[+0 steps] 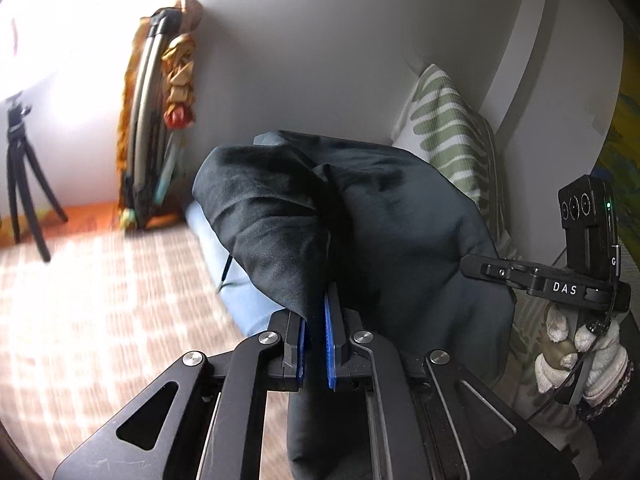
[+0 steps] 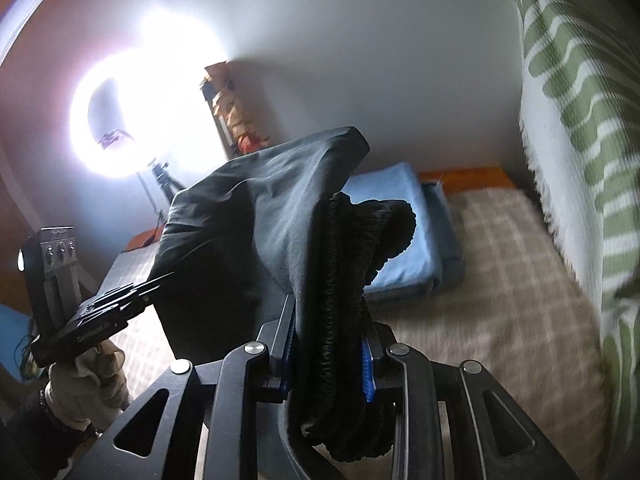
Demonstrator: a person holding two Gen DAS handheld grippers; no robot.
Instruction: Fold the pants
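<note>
From our left wrist view, left to right: a bright light washes out the upper left, a small black tripod (image 1: pixel 24 184) stands on an orange floor strip, and a checked beige bedcover (image 1: pixel 100 300) spreads below it, blurred. A flat folded frame draped with orange-gold cloth (image 1: pixel 160 120) leans against the pale wall (image 1: pixel 320 40). A light blue folded cloth (image 1: pixel 224 264) lies on the cover just behind the dark pants (image 1: pixel 360 216), which fill the middle and block most of what lies beyond. Right of them we see a green-and-white striped pillow (image 1: pixel 448 128) against the wall.

Our left gripper (image 1: pixel 318 320) has its blue pads pressed together on a thin fold of the pants. At far right our right gripper (image 1: pixel 472 266) reaches the fabric's edge, carried by a gloved hand (image 1: pixel 576 356).

From the right wrist view, a ring light (image 2: pixel 148 112) glares at left; our right gripper (image 2: pixel 328 344) pinches the thick ribbed waistband (image 2: pixel 340 304) between its jaws. The pants hang raised between both grippers, above the bedcover.
</note>
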